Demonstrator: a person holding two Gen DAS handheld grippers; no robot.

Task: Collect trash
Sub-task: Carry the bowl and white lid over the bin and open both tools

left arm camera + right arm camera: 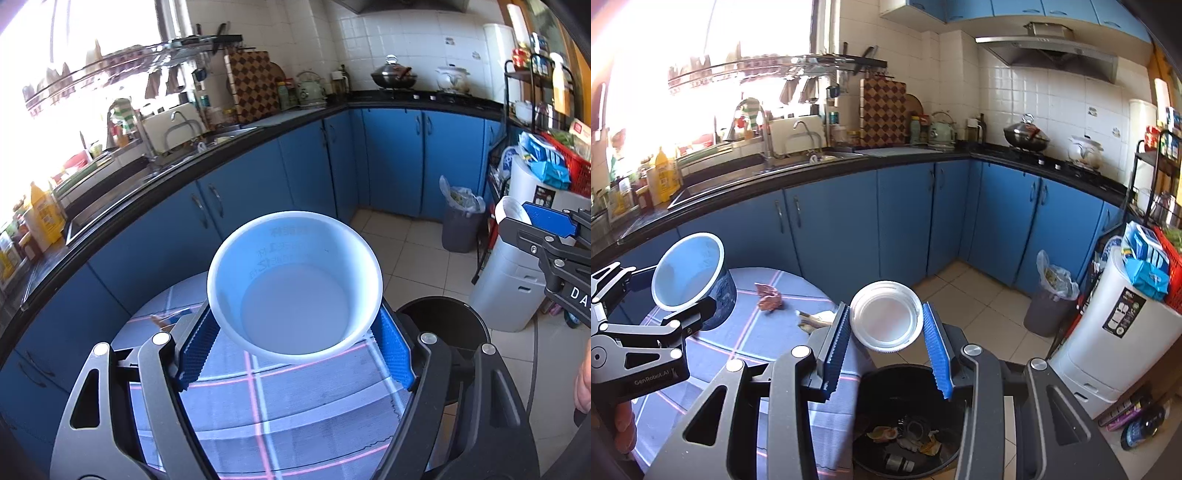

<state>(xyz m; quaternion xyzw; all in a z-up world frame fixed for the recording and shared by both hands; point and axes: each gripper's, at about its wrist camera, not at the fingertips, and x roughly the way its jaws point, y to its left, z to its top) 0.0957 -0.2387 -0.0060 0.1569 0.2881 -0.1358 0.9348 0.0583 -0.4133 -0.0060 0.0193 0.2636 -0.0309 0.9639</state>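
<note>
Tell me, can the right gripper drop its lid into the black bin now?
Probably yes: the right gripper holds the white lid right above the open black bin, nothing between.

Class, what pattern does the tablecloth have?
The tablecloth is blue-grey, checked with pink and white lines; the left wrist view shows it best.

I see a white paper cup [295,284], empty, mouth toward my left camera, above the table; a white plastic lid [885,316] above the black trash bin [908,417]; crumpled scraps [770,297] on the cloth.
</note>
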